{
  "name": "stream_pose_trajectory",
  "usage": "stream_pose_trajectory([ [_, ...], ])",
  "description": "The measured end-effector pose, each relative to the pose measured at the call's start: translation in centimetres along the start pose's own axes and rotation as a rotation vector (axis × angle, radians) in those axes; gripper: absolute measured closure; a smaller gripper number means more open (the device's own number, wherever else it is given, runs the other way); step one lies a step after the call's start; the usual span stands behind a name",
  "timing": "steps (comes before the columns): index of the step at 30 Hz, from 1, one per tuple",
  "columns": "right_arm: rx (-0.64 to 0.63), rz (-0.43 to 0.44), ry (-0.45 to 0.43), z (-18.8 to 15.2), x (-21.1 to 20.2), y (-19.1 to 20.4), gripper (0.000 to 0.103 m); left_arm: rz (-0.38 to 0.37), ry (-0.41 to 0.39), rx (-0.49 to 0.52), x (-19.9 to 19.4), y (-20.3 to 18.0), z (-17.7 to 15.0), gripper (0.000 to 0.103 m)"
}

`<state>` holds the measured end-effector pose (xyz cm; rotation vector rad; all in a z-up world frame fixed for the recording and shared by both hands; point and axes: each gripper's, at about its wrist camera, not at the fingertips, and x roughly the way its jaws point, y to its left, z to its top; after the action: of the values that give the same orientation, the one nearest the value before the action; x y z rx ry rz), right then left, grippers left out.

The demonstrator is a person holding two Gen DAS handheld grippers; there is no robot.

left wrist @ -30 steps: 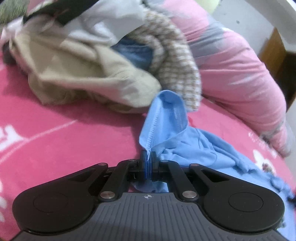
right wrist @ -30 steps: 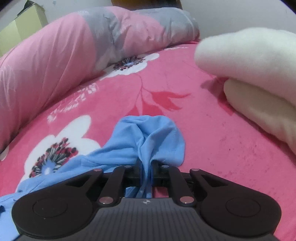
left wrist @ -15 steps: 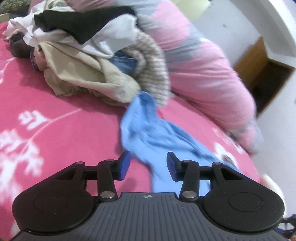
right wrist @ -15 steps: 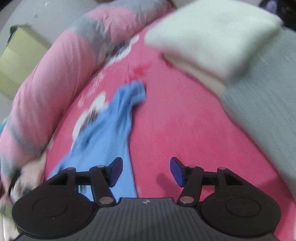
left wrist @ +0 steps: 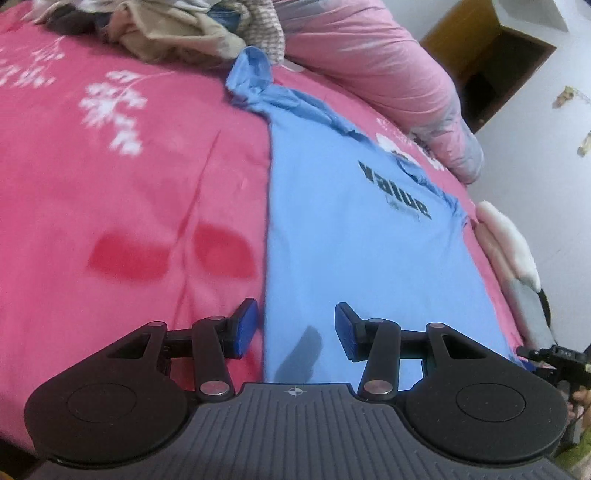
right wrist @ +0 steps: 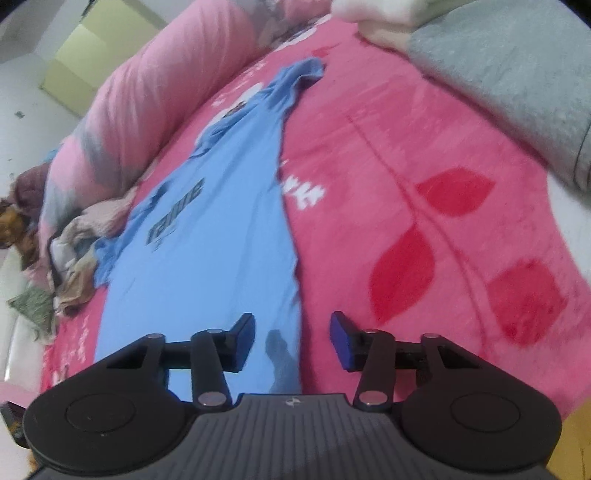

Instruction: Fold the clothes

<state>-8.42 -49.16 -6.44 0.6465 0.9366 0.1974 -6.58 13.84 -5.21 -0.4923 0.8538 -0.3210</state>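
Observation:
A light blue T-shirt [left wrist: 362, 236] with dark lettering lies spread flat on the pink floral bedspread [left wrist: 129, 206]. Its sleeves are bunched at the far end. My left gripper [left wrist: 295, 325] hovers open over the shirt's near left edge, with nothing between its blue pads. In the right wrist view the same T-shirt [right wrist: 207, 236] stretches away from me. My right gripper [right wrist: 291, 332] sits above its near right edge. Its jaws are closing, the pads are still apart, and no cloth is pinched between them.
A heap of unfolded clothes [left wrist: 177, 33] lies at the far left corner of the bed. A rolled pink quilt [left wrist: 376, 70] runs along the far side. Folded cream items [right wrist: 373, 14] and a grey folded blanket [right wrist: 509, 85] sit to the right.
Both grippers let go of the blue shirt's bunched sleeves and pulled back towards the near hem. The shirt now lies spread out flat. The right jaws have narrowed since half a second ago.

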Motion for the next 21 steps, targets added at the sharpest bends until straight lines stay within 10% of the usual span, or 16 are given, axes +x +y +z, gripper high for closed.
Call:
stream_pose_trajectory([
  [5,-0.030,0.015,0.010,-1.2,-0.6,0.3,0.081,0.024,-0.033,-0.010,-1.1,-0.6,-1.6,0.058],
  [21,-0.017,0.007,0.034,-2.3,-0.9,0.9,0.080,0.056,-0.078,0.021,-1.6,-0.7,-3.9,0.059],
])
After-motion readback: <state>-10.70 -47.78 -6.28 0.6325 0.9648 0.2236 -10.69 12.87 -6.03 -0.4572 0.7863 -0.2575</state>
